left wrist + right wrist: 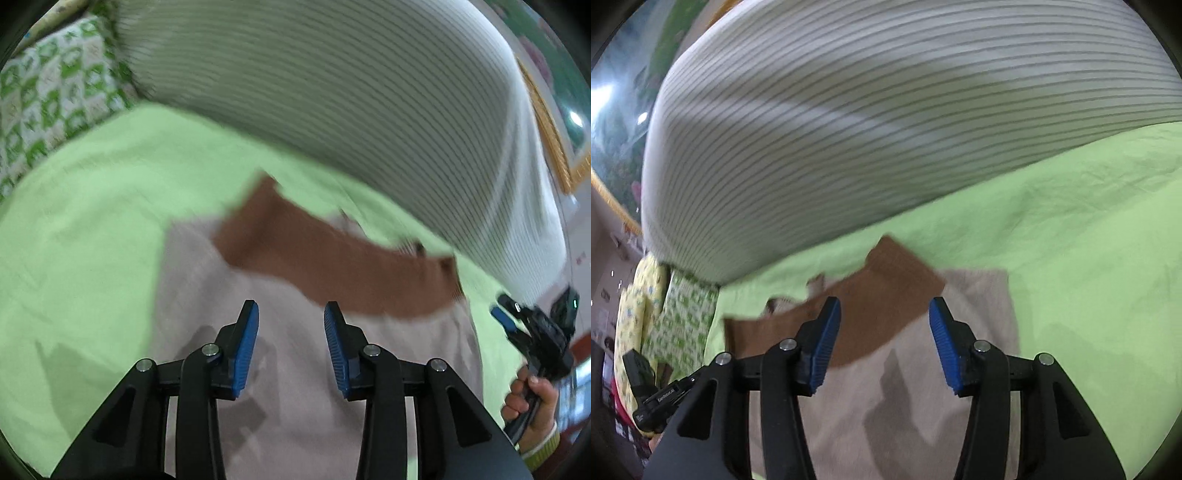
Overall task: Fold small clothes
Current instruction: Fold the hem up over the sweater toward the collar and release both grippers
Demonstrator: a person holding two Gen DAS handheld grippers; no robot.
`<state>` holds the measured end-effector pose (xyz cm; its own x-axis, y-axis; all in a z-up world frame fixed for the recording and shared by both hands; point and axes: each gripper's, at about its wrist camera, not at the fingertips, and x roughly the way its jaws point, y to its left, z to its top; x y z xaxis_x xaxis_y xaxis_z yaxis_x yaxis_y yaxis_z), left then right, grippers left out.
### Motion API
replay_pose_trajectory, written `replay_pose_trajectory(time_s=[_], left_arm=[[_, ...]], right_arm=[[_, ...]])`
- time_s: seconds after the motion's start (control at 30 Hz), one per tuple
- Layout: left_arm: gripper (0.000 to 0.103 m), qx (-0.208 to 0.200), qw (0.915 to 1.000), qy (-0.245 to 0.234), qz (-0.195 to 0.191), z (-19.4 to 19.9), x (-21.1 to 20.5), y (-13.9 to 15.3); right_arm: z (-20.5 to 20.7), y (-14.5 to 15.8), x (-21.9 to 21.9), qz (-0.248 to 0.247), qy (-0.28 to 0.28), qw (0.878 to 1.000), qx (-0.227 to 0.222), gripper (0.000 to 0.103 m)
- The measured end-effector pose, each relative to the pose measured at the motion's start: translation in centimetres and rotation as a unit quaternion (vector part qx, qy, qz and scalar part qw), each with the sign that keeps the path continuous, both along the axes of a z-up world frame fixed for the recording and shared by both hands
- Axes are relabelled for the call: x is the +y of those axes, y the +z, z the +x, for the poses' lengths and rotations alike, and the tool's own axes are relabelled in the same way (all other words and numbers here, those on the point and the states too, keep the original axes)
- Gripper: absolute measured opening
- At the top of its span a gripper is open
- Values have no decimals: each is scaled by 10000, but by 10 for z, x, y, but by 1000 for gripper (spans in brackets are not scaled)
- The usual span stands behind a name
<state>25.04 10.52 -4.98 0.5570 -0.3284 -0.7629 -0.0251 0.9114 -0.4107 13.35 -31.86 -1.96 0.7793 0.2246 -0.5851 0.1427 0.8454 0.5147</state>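
Both sets of blue fingers are standing apart and holding nothing: the left gripper (291, 343) and the right gripper (885, 345) are hovering over the beige and brown garment (295, 369), which is lying flat on the green bedsheet (92, 229) near the striped pillow (332, 92). Judging by this, a fold is being set up; next, each gripper needs to be pinching an edge.

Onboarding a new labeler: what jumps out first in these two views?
The big striped pillow fills the top of both views, lying on the lime-green sheet. Below it, a beige garment with a brown band lies flat on the sheet. Both the left gripper and the right gripper hover open above it.
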Motion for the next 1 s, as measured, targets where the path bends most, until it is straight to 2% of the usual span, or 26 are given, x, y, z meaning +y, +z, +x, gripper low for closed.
replay_pose_trajectory(time_s=[0.2, 0.4, 0.5, 0.6, 0.73, 0.87, 0.9, 1.0], left_arm=[[40, 1, 9946, -987, 335, -28, -62, -9], [40, -74, 9908, -1292, 402, -24, -88, -19], [40, -19, 9891, -1323, 652, -10, -93, -30], [39, 97, 9890, -1242, 797, 2, -90, -45], [34, 60, 9884, -1112, 1031, 16, -88, -57], [34, -31, 9877, -815, 1333, 37, -78, -57], [30, -29, 9888, -701, 1315, 42, -70, -57], [18, 36, 9930, -519, 1061, 51, -45, -60]], right_arm=[[-21, -11, 49, -250, 823, 9963, 42, 51], [-16, -24, 89, -438, 1721, 9841, 74, 51], [-1, -36, 107, -689, 2038, 9762, 287, 51], [15, -53, 105, -921, 1924, 9751, 604, 51], [33, -71, 100, -2020, 1581, 9634, 775, 51], [48, -71, 94, -2691, 1278, 9522, 681, 51], [52, -71, 90, -2724, 1194, 9522, 700, 50], [62, -70, 69, -2456, 923, 9624, 706, 48]])
